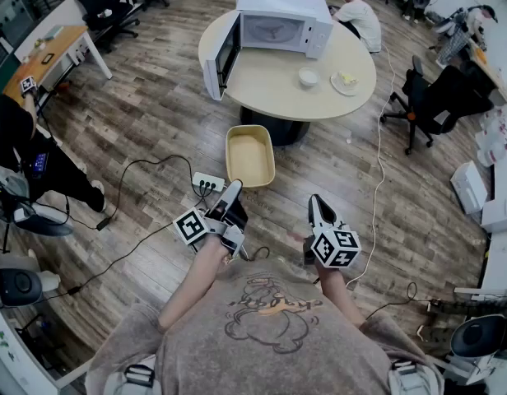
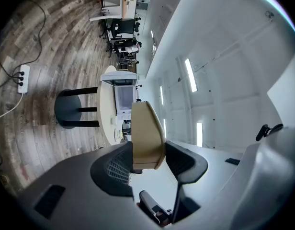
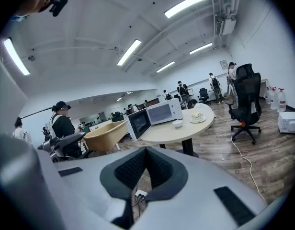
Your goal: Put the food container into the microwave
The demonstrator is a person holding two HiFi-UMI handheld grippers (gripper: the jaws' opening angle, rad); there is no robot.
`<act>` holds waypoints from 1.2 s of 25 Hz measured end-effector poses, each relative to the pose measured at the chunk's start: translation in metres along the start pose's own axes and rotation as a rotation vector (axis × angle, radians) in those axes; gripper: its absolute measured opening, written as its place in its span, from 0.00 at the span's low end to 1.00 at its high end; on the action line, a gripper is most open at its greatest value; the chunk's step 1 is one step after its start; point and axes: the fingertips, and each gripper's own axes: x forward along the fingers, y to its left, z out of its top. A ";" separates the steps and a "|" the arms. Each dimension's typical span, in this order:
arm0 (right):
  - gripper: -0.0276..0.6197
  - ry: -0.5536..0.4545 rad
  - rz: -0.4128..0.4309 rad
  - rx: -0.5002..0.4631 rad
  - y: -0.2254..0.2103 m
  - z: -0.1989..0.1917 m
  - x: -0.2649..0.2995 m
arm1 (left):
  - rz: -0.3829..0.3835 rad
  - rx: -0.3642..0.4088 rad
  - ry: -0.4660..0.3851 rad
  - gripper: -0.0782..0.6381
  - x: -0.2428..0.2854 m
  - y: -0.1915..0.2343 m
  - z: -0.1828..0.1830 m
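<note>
The beige food container [image 1: 250, 155] hangs over the wooden floor, short of the round table [image 1: 270, 81]. My left gripper [image 1: 234, 187] is shut on its near rim. In the left gripper view the container [image 2: 146, 128] stands edge-on between the two pads of that gripper [image 2: 148, 153]. The white microwave [image 1: 274, 30] stands on the table's far side, its door [image 1: 221, 56] swung open to the left. My right gripper [image 1: 314, 202] is held lower right of the container, shut and empty. In the right gripper view its pads [image 3: 146, 150] meet, with the container [image 3: 107, 135] and microwave [image 3: 159, 113] beyond.
A small white bowl [image 1: 308, 76] and a plate with cake [image 1: 346, 81] sit on the table beside the microwave. A power strip [image 1: 207, 183] and cables lie on the floor below my grippers. A black office chair [image 1: 430, 97] stands right; a person [image 1: 360, 15] sits beyond the table.
</note>
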 end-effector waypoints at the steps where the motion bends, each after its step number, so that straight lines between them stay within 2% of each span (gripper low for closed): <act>1: 0.04 0.000 0.001 -0.001 0.000 0.001 0.000 | 0.001 0.000 -0.002 0.43 0.000 0.000 0.000; 17: 0.04 -0.002 -0.030 0.020 0.009 0.000 -0.002 | 0.004 -0.024 0.007 0.43 -0.009 0.001 0.007; 30: 0.04 -0.005 -0.108 0.000 0.018 -0.011 0.024 | -0.015 -0.039 0.115 0.43 0.008 0.020 0.038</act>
